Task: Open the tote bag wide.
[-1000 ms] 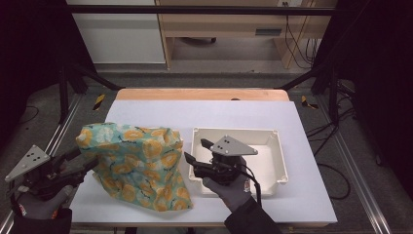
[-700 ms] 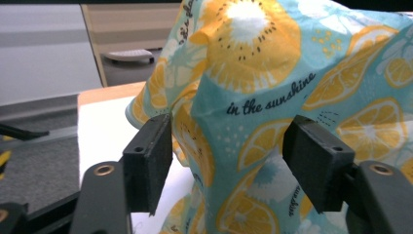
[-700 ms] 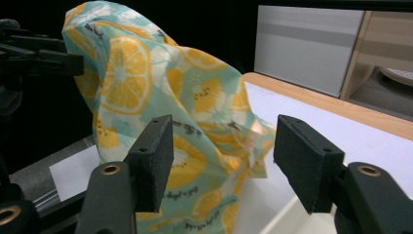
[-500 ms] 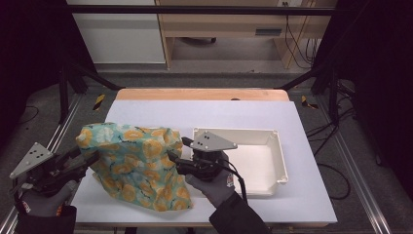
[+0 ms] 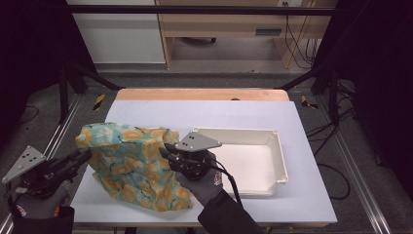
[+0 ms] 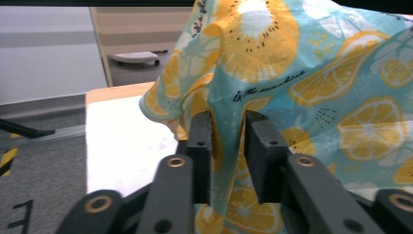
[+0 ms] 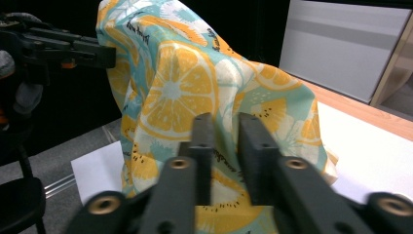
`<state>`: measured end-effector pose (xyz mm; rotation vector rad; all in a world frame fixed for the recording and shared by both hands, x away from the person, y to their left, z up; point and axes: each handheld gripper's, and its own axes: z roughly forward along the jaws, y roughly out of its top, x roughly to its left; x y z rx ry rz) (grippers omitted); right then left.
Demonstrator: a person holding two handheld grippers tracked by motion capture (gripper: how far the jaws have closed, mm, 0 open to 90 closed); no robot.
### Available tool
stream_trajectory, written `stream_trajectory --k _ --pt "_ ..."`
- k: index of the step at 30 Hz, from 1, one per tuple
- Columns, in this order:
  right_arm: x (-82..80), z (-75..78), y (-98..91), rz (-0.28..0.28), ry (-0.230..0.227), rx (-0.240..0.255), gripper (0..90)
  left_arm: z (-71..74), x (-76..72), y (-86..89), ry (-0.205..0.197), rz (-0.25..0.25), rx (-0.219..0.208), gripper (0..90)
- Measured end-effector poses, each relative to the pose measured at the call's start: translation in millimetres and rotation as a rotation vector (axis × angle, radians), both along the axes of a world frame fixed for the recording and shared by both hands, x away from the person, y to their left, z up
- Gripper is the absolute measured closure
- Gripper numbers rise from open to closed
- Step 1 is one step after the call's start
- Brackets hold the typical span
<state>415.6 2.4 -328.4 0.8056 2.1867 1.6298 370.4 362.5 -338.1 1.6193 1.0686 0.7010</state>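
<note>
My left hand-held gripper (image 6: 228,146) and right hand-held gripper (image 7: 225,146) have just closed, each pinching the lemon-print cloth (image 5: 131,161); it's light, limp, best held by edge folds.

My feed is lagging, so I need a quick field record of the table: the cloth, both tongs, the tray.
cloth: lemon-print cloth, bunched and lifted at its left side, on the white table
left tongs: jaws have just been closing, pinching a fold at the cloth's left edge
right tongs: jaws have just been closing, cloth between them at its right edge
tray: white tray, nothing in it, right of the cloth
</note>
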Motion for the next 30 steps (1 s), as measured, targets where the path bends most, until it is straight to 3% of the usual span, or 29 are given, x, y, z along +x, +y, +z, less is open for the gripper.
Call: stream_trajectory --k 3,7,12,16,23,30 --pt "-0.5 2.5 -0.5 0.012 0.0 0.001 89.8 -0.4 -1.9 1.0 -0.008 0.005 -0.002 82.2" --pt "-3.0 8.4 0.4 0.036 -0.006 -0.013 90.0 -0.8 -3.6 2.9 -0.013 0.012 -0.019 88.6" --pt "-12.3 20.3 0.2 0.067 -0.042 -0.002 90.0 0.1 -7.1 6.6 -0.023 0.005 -0.036 90.0" --pt "-20.1 21.7 1.0 0.097 -0.046 0.0 90.0 -1.6 -12.2 8.4 -0.028 0.002 -0.033 90.0" --pt "-25.9 5.0 5.5 0.139 -0.003 -0.006 90.0 -9.5 -18.5 9.8 -0.007 -0.037 -0.034 90.0" --pt "-22.3 -20.7 13.1 0.152 0.059 -0.027 90.0 -19.5 -24.8 8.8 -0.006 -0.017 -0.023 90.0"
